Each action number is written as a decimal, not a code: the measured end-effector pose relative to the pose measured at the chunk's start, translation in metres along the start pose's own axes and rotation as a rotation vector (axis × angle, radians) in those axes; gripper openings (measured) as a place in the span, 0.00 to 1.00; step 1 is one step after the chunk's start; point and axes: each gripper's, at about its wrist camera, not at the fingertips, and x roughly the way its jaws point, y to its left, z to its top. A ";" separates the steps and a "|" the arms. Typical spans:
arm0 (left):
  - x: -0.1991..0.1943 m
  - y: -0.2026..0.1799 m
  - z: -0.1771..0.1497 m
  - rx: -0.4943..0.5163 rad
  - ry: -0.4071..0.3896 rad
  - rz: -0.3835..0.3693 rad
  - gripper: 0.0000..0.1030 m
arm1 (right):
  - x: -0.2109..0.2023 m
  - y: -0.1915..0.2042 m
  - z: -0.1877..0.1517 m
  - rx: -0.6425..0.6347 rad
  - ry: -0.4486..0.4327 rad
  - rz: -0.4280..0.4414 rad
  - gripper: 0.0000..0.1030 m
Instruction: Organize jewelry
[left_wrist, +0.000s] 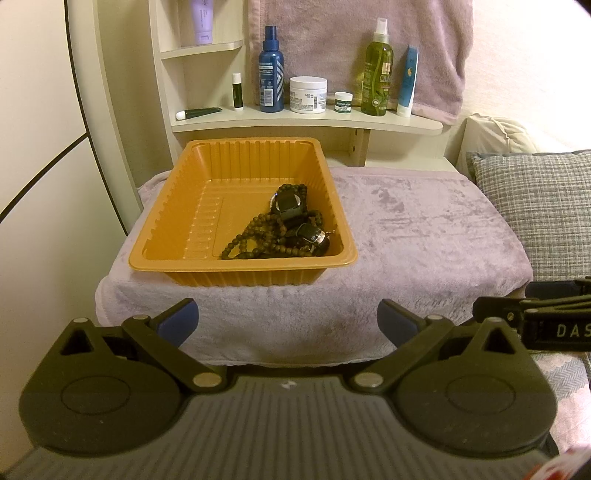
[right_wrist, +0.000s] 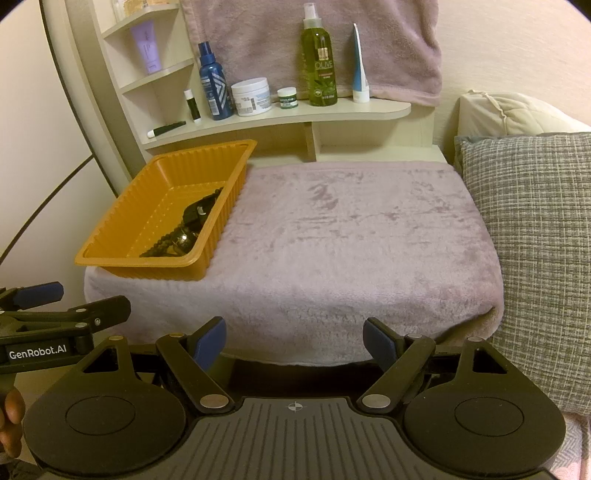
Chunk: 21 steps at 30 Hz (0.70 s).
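Jewelry (left_wrist: 286, 229) well beyond left claw (left_wrist: 288, 325)

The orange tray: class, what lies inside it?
Inside the orange tray, bunched toward its right side, lie brown bead strands tangled with a black watch. Anything beneath that pile is hidden.

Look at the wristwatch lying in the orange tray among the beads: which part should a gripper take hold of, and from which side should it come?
Probably the strap of the wristwatch, taken from straight above. The watch sits on top of the beads near the right wall of the tray, so a sideways approach would likely hit the ribbed wall. The open left gripper seems nearer.
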 end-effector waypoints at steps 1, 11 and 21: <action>0.000 0.000 0.000 -0.001 0.000 -0.001 0.99 | 0.000 0.000 0.000 0.000 0.000 0.000 0.78; 0.000 0.001 0.000 0.000 0.000 0.000 0.99 | 0.000 0.000 0.000 0.000 0.000 -0.001 0.78; 0.000 0.001 0.000 0.001 -0.001 -0.001 0.99 | 0.002 0.001 -0.001 -0.003 0.001 -0.001 0.78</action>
